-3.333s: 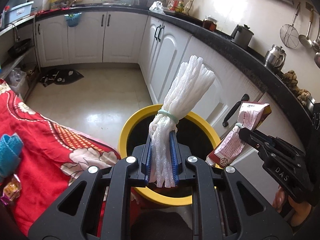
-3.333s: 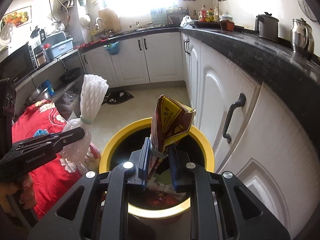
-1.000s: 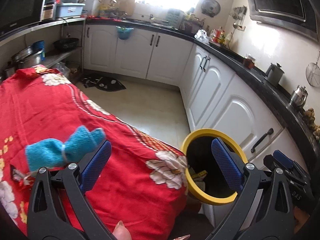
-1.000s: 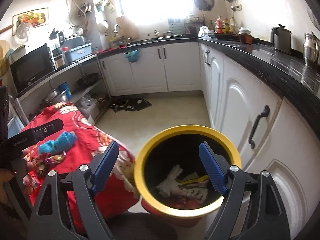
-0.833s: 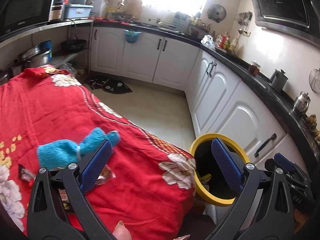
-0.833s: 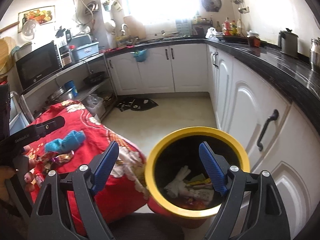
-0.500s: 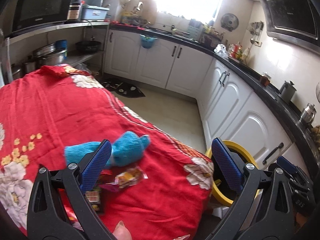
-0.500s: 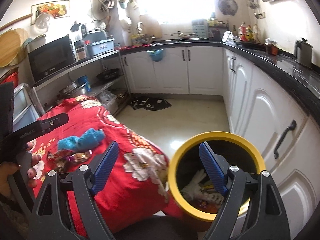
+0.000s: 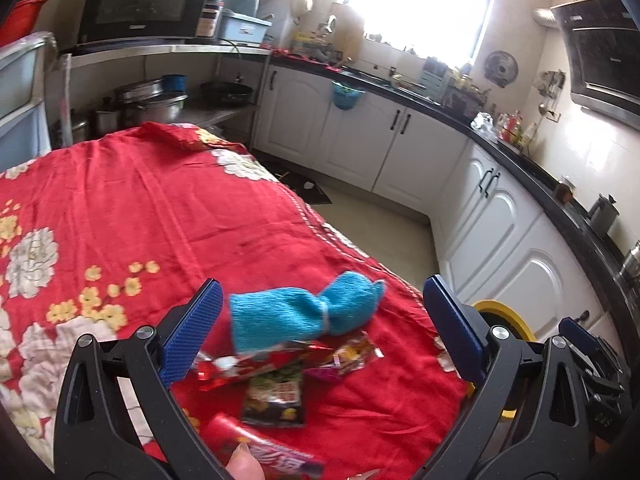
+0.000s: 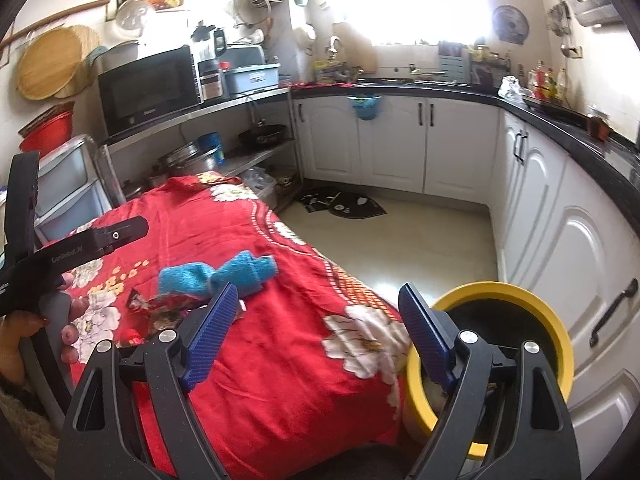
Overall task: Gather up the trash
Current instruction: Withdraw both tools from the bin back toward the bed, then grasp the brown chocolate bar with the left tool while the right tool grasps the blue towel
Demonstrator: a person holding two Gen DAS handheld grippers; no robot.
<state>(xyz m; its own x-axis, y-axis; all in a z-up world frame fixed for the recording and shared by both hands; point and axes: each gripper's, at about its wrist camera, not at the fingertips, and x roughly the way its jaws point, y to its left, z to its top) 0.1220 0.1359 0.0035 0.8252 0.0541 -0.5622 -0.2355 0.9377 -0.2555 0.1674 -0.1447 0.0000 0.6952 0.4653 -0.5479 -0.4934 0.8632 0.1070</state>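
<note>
My left gripper point(image 9: 320, 324) is open and empty above the red flowered tablecloth point(image 9: 160, 224). Between its jaws lies a blue foam net bundle point(image 9: 304, 314). Just below that lie several snack wrappers: a red one point(image 9: 256, 362), a dark one point(image 9: 276, 398), a small shiny one point(image 9: 352, 356) and a red tube point(image 9: 264, 446). My right gripper point(image 10: 318, 332) is open and empty over the table's edge. The blue bundle point(image 10: 218, 276) and wrappers point(image 10: 160, 308) show to its left. The yellow-rimmed bin point(image 10: 524, 298) stands on the floor at its right, with trash inside mostly hidden.
White cabinets point(image 10: 400, 148) under a black counter point(image 10: 560, 128) run along the back and right. A shelf with a microwave point(image 10: 148, 88) and pots stands behind the table. A dark mat point(image 10: 340, 204) lies on the floor. The left gripper's body point(image 10: 60, 264) shows at the left.
Both grippers let go of the white net and the snack packet over the bin and opened. Both have since swung left from the bin toward the table, bringing the blue bundle and wrappers into view.
</note>
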